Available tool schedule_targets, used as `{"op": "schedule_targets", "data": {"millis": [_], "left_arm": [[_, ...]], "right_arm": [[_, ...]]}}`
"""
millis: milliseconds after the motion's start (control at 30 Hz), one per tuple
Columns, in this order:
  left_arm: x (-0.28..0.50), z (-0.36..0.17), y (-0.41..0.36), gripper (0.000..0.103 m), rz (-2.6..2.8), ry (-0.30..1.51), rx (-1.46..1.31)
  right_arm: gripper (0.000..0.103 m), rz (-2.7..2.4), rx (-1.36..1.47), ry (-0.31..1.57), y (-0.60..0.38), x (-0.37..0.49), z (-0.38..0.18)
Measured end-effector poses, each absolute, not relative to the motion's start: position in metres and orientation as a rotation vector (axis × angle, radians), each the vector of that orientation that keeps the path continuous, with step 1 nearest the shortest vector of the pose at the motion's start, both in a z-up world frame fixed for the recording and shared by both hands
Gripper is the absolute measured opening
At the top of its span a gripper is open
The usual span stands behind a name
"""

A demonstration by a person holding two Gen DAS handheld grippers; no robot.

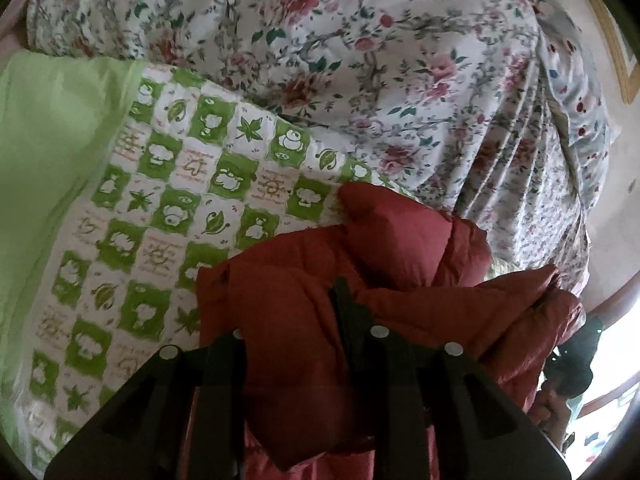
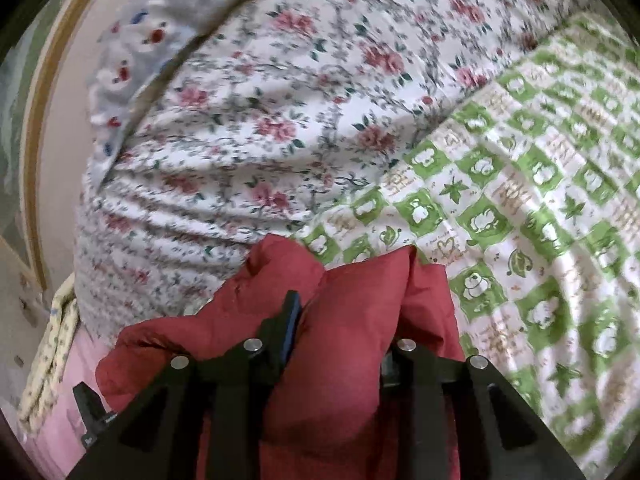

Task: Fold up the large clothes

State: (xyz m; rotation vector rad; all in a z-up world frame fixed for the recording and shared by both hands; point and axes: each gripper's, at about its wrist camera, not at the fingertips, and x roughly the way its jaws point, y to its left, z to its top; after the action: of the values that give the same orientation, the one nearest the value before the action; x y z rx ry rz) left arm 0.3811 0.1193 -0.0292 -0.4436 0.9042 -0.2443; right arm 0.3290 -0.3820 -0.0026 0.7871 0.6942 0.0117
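A puffy red down jacket [image 1: 400, 248] lies bunched over the bed. My left gripper [image 1: 312, 320] is shut on a thick fold of it, the fabric bulging between the black fingers [image 1: 344, 304]. In the right wrist view the same red jacket [image 2: 360, 300] fills the lower middle. My right gripper [image 2: 344, 320] is shut on another thick fold of it, one finger [image 2: 290, 320] showing and the other buried in fabric. The right gripper's hand shows at the far right of the left wrist view [image 1: 568, 364], beyond the jacket.
A green-and-white checked quilt [image 1: 180, 184] covers the bed and also shows in the right wrist view [image 2: 540, 208]. A pink floral duvet [image 1: 360, 60] is heaped behind it. A plain green cloth [image 1: 52, 128] lies at left. A pale wall with a wooden frame [image 2: 36, 120] is near.
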Motion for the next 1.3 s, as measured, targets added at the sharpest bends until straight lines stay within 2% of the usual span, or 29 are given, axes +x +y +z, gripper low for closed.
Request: {"op": "schedule_targets", "data": {"millis": [200, 433, 633, 833, 967, 1067, 1167, 1200, 1233, 1300], "left_arm": [[0.383, -0.033, 0.126, 0.027, -0.295, 0.918, -0.469], [0.331, 0.012, 0.140, 0.040, -0.300, 0.825, -0.412], [0.278, 0.044, 0.105, 0.040, -0.378, 0.753, -0.297], [0.277, 0.017, 0.008, 0.040, -0.477, 0.821, -0.083], [0.306, -0.020, -0.020, 0.040, -0.361, 0.901, -0.014], [0.326, -0.036, -0.012, 0.040, -0.328, 0.924, -0.084], [0.333, -0.040, -0.012, 0.040, -0.309, 0.927, -0.082], [0.333, -0.041, -0.013, 0.040, -0.305, 0.927, -0.079], [0.334, -0.041, -0.014, 0.040, -0.300, 0.928, -0.076], [0.337, -0.042, -0.014, 0.040, -0.292, 0.927, -0.076]], "right_arm": [[0.030, -0.017, 0.850, 0.700, -0.387, 0.343, -0.028], [0.031, -0.066, 0.834, 0.711, -0.382, 0.354, -0.037], [0.034, -0.093, 0.808, 0.722, -0.378, 0.360, -0.037], [0.040, -0.086, 0.794, 0.734, -0.375, 0.362, -0.033], [0.044, -0.040, 0.785, 0.755, -0.379, 0.361, -0.015], [0.051, 0.022, 0.802, 0.732, -0.387, 0.349, 0.009], [0.068, 0.040, 0.765, 0.687, -0.389, 0.326, 0.035], [0.080, 0.034, 0.743, 0.665, -0.388, 0.317, 0.042], [0.085, 0.038, 0.715, 0.643, -0.385, 0.307, 0.049], [0.085, 0.074, 0.642, 0.630, -0.370, 0.293, 0.056]]}}
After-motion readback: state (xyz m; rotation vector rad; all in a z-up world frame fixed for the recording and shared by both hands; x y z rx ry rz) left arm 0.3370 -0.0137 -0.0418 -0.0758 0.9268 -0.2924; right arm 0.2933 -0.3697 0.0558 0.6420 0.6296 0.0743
